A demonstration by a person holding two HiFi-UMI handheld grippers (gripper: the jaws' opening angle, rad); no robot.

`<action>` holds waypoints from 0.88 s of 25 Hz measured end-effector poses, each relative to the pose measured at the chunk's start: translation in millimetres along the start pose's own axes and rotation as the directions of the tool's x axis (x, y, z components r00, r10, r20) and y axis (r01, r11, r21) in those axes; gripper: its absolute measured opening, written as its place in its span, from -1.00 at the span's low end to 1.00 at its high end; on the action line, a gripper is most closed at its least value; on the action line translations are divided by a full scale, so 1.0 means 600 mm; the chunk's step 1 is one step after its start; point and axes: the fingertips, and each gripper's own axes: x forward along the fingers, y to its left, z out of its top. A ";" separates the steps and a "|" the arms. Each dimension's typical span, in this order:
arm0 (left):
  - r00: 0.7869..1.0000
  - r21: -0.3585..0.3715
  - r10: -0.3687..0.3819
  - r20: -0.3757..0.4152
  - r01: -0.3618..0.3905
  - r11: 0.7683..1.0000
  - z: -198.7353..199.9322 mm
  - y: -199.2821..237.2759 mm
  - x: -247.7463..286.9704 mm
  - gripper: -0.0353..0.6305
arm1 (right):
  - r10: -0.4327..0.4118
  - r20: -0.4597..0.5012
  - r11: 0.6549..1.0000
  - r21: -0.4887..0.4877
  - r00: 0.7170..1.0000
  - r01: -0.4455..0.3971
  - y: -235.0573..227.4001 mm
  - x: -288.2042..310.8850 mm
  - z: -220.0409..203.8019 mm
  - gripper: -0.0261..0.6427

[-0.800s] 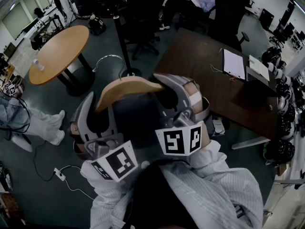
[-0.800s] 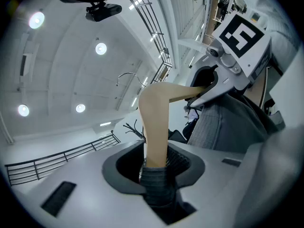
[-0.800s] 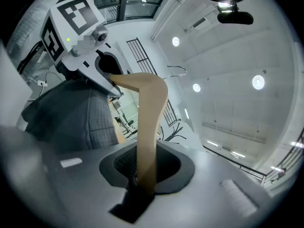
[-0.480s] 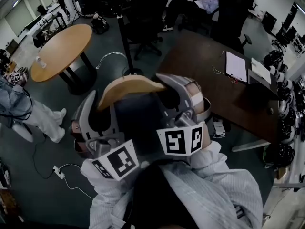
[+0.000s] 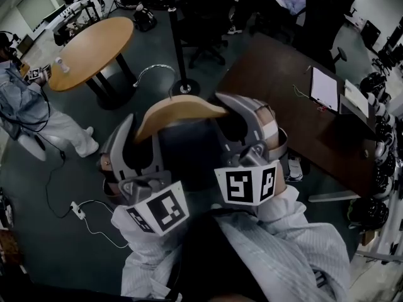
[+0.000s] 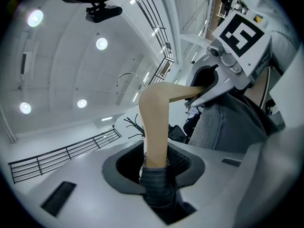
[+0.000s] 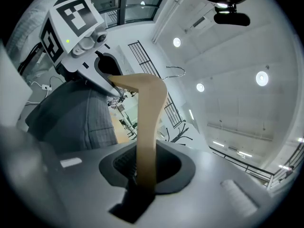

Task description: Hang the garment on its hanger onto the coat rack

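Observation:
A wooden hanger [image 5: 179,112] carrying a dark grey garment [image 5: 182,153] is held up between both grippers. My left gripper [image 5: 132,146] is shut on the hanger's left arm, and my right gripper [image 5: 249,128] is shut on its right arm. In the left gripper view the wood [image 6: 154,122] rises out of the jaws with grey cloth [image 6: 156,184] pinched at its foot. The right gripper view shows the other arm [image 7: 145,137] clamped likewise. The hanger's metal hook [image 5: 151,74] points toward the black coat rack [image 5: 178,39], which stands apart beyond it.
A round wooden table [image 5: 94,43] stands far left. A dark rectangular table [image 5: 283,99] with papers [image 5: 324,88] is at the right. Black office chairs [image 5: 208,8] are behind the rack. A person in light clothes [image 5: 31,112] stands at the left edge. A power strip [image 5: 79,211] lies on the floor.
The rack pole, round table and person have slid right and down in the head view. Both grippers keep their hold on the hanger, a little further right.

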 end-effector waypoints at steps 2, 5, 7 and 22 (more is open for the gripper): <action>1.000 -0.010 -0.008 -0.012 0.008 1.000 -0.013 -0.001 0.004 -0.55 | 0.015 -0.004 1.000 0.002 1.000 -0.015 0.008 0.010 -0.001 -0.72; 0.999 -0.022 -0.010 -0.033 0.009 1.000 -0.051 0.017 0.020 -0.55 | 0.028 -0.006 1.000 -0.001 1.000 -0.028 0.028 0.048 0.012 -0.72; 0.999 -0.029 -0.009 -0.041 0.008 1.000 -0.085 0.034 0.043 -0.55 | 0.036 -0.009 0.999 -0.007 0.999 -0.036 0.043 0.089 0.019 -0.72; 0.982 0.001 -0.152 0.110 0.152 0.988 -0.342 0.222 0.329 -0.55 | -0.063 -0.145 0.998 0.014 0.987 0.066 0.110 0.482 0.086 -0.72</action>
